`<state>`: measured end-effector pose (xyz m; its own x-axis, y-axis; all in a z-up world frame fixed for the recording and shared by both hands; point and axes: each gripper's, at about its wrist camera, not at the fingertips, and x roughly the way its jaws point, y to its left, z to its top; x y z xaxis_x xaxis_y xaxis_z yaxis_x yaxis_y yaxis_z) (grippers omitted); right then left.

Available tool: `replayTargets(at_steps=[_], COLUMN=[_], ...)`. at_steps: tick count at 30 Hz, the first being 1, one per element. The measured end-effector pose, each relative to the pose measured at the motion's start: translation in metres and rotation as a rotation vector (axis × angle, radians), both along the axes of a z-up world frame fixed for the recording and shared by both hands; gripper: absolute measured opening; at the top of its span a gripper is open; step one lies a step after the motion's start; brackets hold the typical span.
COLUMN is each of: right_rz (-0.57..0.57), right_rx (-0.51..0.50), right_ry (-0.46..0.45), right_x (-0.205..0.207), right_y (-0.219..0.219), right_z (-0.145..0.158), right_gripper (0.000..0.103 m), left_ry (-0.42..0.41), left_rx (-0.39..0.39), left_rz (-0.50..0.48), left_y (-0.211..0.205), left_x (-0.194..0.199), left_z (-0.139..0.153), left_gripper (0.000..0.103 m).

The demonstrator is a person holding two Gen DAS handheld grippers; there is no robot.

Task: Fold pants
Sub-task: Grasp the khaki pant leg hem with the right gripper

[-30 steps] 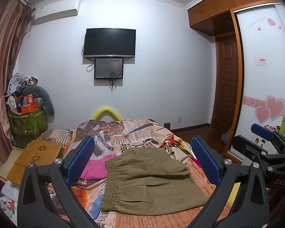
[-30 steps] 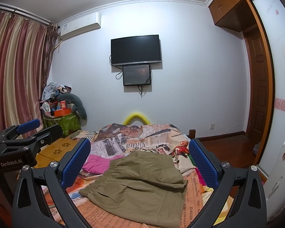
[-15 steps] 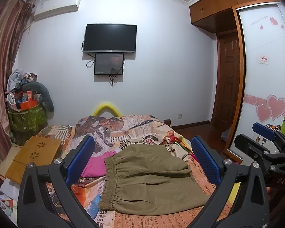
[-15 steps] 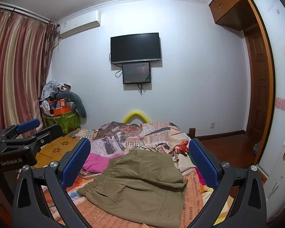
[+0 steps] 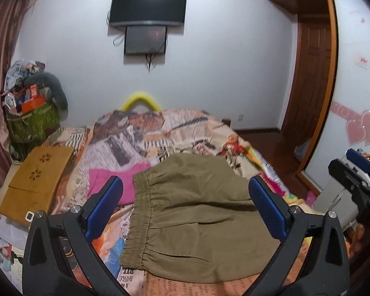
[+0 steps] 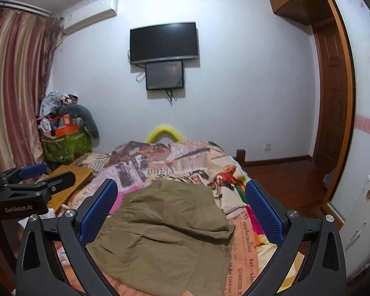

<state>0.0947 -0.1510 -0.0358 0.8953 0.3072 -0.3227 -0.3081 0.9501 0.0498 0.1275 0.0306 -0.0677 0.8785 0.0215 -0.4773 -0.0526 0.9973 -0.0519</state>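
Two wide-spread tools frame rumpled olive pants [image 5: 192,212] on bedspread [image 5: 180,128].

Both wrist views are looking along the bed [image 5: 185,128] toward the television wall [image 6: 234,86], sharing the khaki pants [image 5: 192,217] close below.

Not much readable here tbh. Clearest one is "GenRobot.AI" in pale letters on the black body of the left tool [image 6: 24,187], seen at the left edge of the right wrist view. The bedspread [image 6: 244,244] has a newspaper-style print, and on the orange strip beside the pants I can make out "upplement to th" running down it, with "KMASTER" in smaller type next to that. In the left wrist view the same bedspread [image 5: 133,275] shows big black characters near the waistband, too blurry to read properly.
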Motion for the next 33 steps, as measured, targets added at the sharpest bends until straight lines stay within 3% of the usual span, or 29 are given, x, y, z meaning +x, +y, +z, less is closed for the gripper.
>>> replayTargets(at_steps=[4, 9, 11, 15, 26, 33], right_rz=[-0.025, -0.033, -0.035, -0.042, -0.018, 0.010], right_rx=[-0.035, -0.103, -0.123, -0.135, -0.121, -0.147], right_ry=[0.055, 0.107, 0.139, 0.245, 0.563, 0.615], right_x=[0.027, 0.047, 0.057, 0.082, 0.131, 0.151], right_y=[-0.006, -0.015, -0.020, -0.032, -0.053, -0.050], right_z=[-0.016, -0.031, -0.038, -0.060, -0.145, -0.166], right_gripper=[0.103, 0.103, 0.103, 0.102, 0.101, 0.090], left_ry=[0.072, 0.170, 0.229, 0.328, 0.589, 0.674], left_rx=[0.041, 0.013, 0.061, 0.085, 0.105, 0.156], left_rz=[0.043, 0.055, 0.072, 0.100, 0.096, 0.079], left_y=[0.011, 0.033, 0.045, 0.066, 0.101, 0.103], left_x=[0.036, 0.084, 0.099, 0.128, 0.178, 0.194], left_z=[-0.021, -0.051, -0.063, -0.091, -0.175, -0.206], left_gripper=[0.103, 0.103, 0.103, 0.103, 0.103, 0.103])
